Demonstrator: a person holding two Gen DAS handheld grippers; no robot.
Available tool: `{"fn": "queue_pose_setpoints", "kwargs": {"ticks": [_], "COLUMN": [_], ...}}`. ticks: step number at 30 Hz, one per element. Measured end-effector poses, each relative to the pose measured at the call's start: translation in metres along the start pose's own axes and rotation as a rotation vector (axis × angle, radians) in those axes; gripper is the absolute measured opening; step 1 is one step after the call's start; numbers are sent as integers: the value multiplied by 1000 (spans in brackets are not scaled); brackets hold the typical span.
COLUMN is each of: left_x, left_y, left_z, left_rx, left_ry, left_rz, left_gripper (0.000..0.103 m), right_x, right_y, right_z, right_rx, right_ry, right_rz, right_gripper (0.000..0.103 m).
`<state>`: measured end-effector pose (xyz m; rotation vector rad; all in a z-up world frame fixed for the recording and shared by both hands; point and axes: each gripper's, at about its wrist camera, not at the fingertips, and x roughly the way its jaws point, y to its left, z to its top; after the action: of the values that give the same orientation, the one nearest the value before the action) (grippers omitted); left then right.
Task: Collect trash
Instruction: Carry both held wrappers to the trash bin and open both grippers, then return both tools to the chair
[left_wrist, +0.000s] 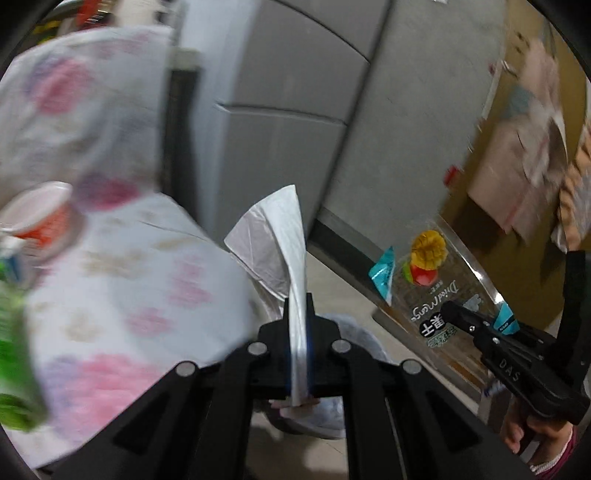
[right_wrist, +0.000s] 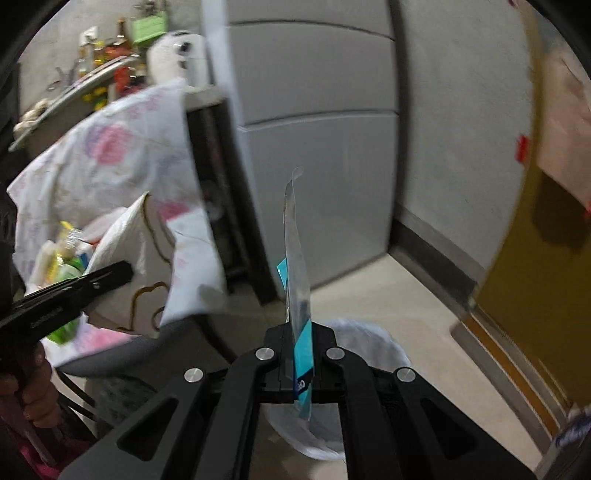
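- The left gripper (left_wrist: 298, 325) is clenched on a white wrapper (left_wrist: 280, 236), which stands up from the jaws at the centre of the left wrist view.
- The right gripper (right_wrist: 300, 343) is clamped on a dried-mango pouch (right_wrist: 295, 266), clear with teal corners. It shows edge-on in the right wrist view, and face-on at the right of the left wrist view (left_wrist: 439, 288).
- A bin lined with a pale bag (right_wrist: 373, 343) sits on the floor at lower centre of both views, just beyond the fingertips and partly hidden behind them.
- The step in hand looks like carrying both pieces to the bin. Bring each gripper over the open mouth, not the rim, before letting go.
- Both pieces are light and flat, so they may drift or catch on the liner's edge. Lower them close to the opening and point them downward first.
- The table with the flowered cloth (left_wrist: 140, 295), lower left, still bears a red-and-white cup (left_wrist: 40, 218) and a green item (left_wrist: 11, 354); keep the left gripper clear of its edge.
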<state>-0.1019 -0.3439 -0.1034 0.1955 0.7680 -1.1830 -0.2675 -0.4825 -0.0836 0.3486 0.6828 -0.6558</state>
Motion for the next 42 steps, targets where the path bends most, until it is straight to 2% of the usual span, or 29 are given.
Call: {"fn": "queue_pose_setpoints", "kwargs": {"ticks": [2,6,13,15,17,18,20,21,22,24,25,29,33,36,39,42], "left_x": [31,85,138,146,156,158,167,168,169,169,169,155,112,73,24,-29], "left_y": [-13,-34,-48,-48,-48,-48,-44,-43,-44,-43,-42,-37,-19,-5,14,40], "left_z": [-11,-33,-49,-52,-53,-52,-52,-51,-51,-50,-49,-45,-30,-15,-3,2], "left_rx": [16,63,118,125,128,128,131,132,135,141,141,117,110,93,81,65], "left_ry": [55,167,272,292,321,330,341,337,332,327,326,298,223,159,89,24], "left_rz": [-27,-68,-93,-90,-83,-82,-67,-62,-57,-44,-42,-15,55,86,135,235], "left_gripper": [5,5,5,5,7,11,26,38,45,48,48,49,48,48,48,48], "right_x": [10,35,78,91,103,110,120,124,125,122,120,99,57,24,-7,-30], "right_y": [-20,-46,-81,-83,-85,-87,-89,-90,-91,-90,-90,-91,-79,-58,-16,34], "right_z": [-17,-42,-71,-73,-78,-80,-80,-81,-81,-79,-78,-69,-44,-16,13,31], "right_rx": [23,63,165,178,190,199,222,234,245,242,237,235,207,185,136,41], "right_ry": [28,97,194,212,217,223,237,253,262,256,252,227,119,30,-57,-134], "right_rz": [-40,-67,-63,-64,-67,-71,-69,-71,-75,-84,-93,-133,-153,-98,6,82], "right_gripper": [0,0,1,6,6,6,6,9,12,30,34,35,35,35,37,37]}}
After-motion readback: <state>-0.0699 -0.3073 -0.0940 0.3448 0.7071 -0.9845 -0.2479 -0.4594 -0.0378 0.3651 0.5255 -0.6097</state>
